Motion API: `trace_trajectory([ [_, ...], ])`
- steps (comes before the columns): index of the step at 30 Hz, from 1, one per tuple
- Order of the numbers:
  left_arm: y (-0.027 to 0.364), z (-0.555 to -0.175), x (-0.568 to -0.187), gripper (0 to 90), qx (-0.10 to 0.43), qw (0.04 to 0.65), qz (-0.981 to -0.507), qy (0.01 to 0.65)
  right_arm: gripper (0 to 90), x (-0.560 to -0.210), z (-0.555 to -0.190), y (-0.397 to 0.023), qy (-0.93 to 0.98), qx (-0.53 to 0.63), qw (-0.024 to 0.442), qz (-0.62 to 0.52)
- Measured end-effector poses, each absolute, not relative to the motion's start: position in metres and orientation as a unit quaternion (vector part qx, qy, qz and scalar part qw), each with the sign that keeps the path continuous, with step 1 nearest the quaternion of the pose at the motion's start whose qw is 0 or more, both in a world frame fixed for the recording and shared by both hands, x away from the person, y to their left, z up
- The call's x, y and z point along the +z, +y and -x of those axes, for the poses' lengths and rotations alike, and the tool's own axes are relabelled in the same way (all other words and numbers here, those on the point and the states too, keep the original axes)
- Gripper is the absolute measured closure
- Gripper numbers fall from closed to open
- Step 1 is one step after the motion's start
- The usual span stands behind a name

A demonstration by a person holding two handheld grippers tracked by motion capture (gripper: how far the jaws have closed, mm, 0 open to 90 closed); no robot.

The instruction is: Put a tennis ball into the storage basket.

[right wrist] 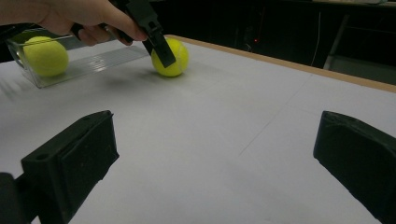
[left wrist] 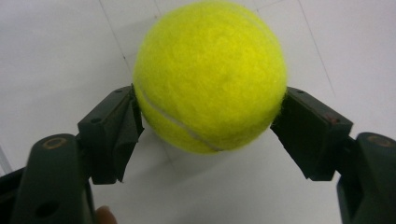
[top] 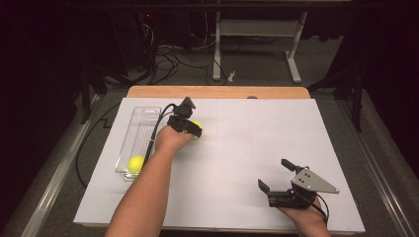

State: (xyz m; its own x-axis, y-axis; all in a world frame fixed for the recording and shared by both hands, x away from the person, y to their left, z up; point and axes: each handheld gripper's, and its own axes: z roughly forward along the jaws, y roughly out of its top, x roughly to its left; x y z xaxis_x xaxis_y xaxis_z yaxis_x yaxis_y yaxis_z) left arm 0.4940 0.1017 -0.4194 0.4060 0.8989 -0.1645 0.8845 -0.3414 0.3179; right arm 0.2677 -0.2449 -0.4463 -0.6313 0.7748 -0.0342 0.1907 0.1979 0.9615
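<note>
A yellow tennis ball rests on the white table sheet just right of a clear tray. My left gripper is shut on it. In the left gripper view the ball sits between the two black pads, whose tips touch its sides. In the right gripper view the same ball lies on the sheet under the left gripper. A second tennis ball lies in the near end of the clear tray. My right gripper stands open near the front right, nothing between its jaws.
The white sheet covers a wooden table whose bare far edge shows. The long clear tray with its ball lies along the left side. Beyond the table are cables and another table's legs on the floor.
</note>
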Motion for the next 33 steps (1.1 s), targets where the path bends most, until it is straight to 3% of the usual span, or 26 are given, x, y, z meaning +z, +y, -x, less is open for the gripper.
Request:
trace_trajectory([
  [33, 0.105, -0.470, -0.396, 29.0, 0.029, 0.182, -0.843, 0.505, 0.1, -0.446, -0.268, -0.244, 0.726, 0.538, 0.272, -0.332],
])
